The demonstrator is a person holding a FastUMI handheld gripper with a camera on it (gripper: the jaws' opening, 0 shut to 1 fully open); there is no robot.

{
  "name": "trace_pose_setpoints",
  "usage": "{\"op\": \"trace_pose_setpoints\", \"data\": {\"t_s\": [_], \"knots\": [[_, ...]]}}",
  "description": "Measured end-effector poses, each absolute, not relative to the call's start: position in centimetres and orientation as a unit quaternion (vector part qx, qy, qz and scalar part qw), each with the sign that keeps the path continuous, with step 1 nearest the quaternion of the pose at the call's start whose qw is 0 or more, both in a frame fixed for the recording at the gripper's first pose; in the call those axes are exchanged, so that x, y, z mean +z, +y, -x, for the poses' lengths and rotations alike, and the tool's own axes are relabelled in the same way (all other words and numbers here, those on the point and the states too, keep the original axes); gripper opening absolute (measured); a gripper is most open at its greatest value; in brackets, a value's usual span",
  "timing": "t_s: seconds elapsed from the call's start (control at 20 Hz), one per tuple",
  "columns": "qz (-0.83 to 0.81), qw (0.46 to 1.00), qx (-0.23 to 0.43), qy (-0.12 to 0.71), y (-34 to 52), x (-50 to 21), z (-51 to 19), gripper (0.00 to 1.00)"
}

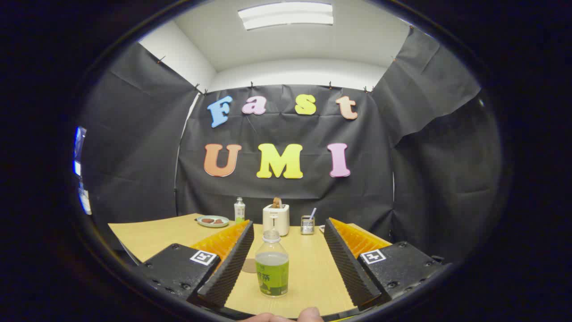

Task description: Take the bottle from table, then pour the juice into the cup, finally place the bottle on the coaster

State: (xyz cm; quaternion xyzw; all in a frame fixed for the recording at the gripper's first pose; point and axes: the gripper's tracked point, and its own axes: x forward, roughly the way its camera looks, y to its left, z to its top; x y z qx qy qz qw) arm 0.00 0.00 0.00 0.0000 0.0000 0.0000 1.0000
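Between the two spread fingers of the gripper (pixel 288 264), toward the near edge of the desk (pixel 152 235), stands the bottle (pixel 272 264), upright, with a green label and pale juice filling it to about the shoulder; whether a cap sits on its neck I cannot tell. The tongs are wide open, each finger well apart from the bottle's sides, so nothing is gripped yet and the take from the table is not begun. Just behind the left finger, a round tan disc (pixel 249 265) lies flat on the wood, partly hidden; it may be the coaster, though I cannot be sure. Along the far edge of the desk sit a small plate (pixel 213 221) with dark pieces on it, a second bottle (pixel 239 210), a white toaster (pixel 276 219) with bread in its slot, and a glass cup (pixel 307 225) holding what looks like a straw. The tips of a person's fingers show at the near rim below the gripper. The main risk, as I judge it, is an off-centre close: the bottle stands nearer the left finger, so that finger would likely touch first and could push or tip the bottle before the other side presses in. A thin plastic wall may also buckle under a hard squeeze, and if the neck is open, juice could spill during the lift.
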Motion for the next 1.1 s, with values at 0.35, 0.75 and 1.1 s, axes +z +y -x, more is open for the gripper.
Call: {"op": "trace_pose_setpoints", "data": {"t_s": [0.35,0.75,1.1], "knots": [[-0.002,1.000,-0.005,0.026,-0.2,-1.1,-0.7,1.00],[-0.004,0.999,-0.008,0.043,-0.5,-2.2,-1.0,1.00],[-0.003,0.999,-0.008,0.045,-0.6,-1.9,-0.8,1.00]]}}
